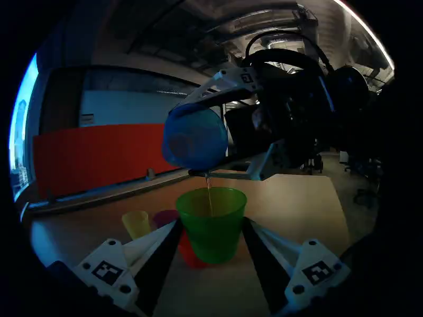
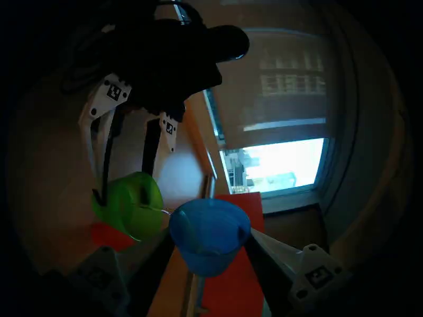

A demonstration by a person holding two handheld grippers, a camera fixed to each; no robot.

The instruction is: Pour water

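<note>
Pouring is under way: a thin stream of water (image 1: 209, 194) falls from the lip of the translucent blue plastic cup (image 1: 194, 136) into the translucent green plastic cup (image 1: 212, 227) directly beneath it. The right tongs (image 1: 185, 140) are clamped across the blue cup, holding it tipped on its side above the pale wooden bench (image 1: 296, 203). The left tongs (image 1: 211, 228) are closed on the upright green cup, one finger pressed to each side. Whether that cup rests on the bench I cannot tell. Just behind it, to the left, stand a small red cup (image 1: 187, 254), a yellow cup (image 1: 136, 223) and a purple cup (image 1: 165, 216). Next, I judge, the tilt wants deepening gently so the stream lands inside the rim, then righting the blue cup before the green one overfills.
</note>
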